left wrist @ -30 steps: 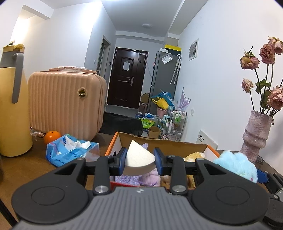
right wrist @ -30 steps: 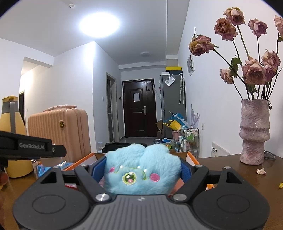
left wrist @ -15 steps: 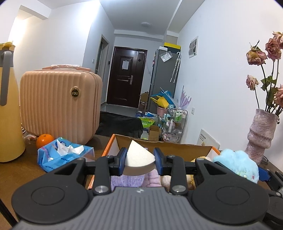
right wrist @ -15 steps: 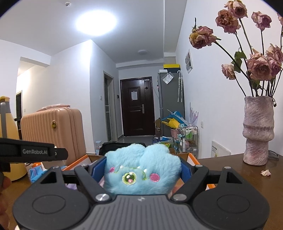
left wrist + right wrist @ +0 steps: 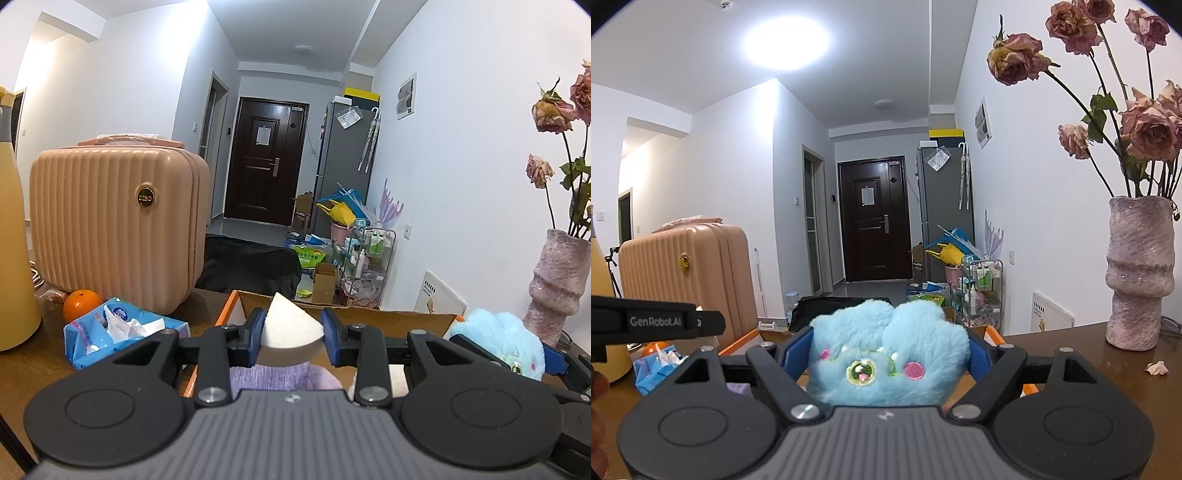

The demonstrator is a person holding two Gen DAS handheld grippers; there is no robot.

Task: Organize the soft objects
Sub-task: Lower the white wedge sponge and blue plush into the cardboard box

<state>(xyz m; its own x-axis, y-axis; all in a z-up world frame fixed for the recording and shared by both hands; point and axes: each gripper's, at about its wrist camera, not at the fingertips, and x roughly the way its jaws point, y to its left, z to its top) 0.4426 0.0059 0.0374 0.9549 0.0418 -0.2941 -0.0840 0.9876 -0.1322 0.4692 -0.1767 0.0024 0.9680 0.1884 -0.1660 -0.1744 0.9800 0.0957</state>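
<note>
Far off to the left of the left gripper (image 5: 291, 334), a yellow flask (image 5: 13, 258) is standing at the table's edge, and next to it a peach ribbed suitcase (image 5: 110, 236) is showing a round gold badge whose lettering is too small to read. An orange (image 5: 81, 301) is sitting at the suitcase's foot, and just left of the gripper a blue tissue pack (image 5: 118, 332) is lying with printed writing too blurred to make out.

Dead centre, the left gripper is clamping a white wedge-shaped sponge (image 5: 290, 332) between its blue pads, holding it above the open cardboard box (image 5: 369, 319), where a purple cloth (image 5: 266, 376) is lying just below the fingers.

To the right, the right gripper (image 5: 886, 356) is squeezing a fluffy blue plush toy (image 5: 886, 350) with pink cheeks and a green eye, its jaws spread wide around it, hovering over the box's orange-edged rim. In the right wrist view, the black bar of the left gripper is poking in from the left, reading "GenRobot.AI".

Further right of both grippers, a mottled pink vase (image 5: 1137, 273) is holding dried roses (image 5: 1145, 125), and a fallen petal (image 5: 1156, 367) is lying on the brown table (image 5: 1071, 343).
</note>
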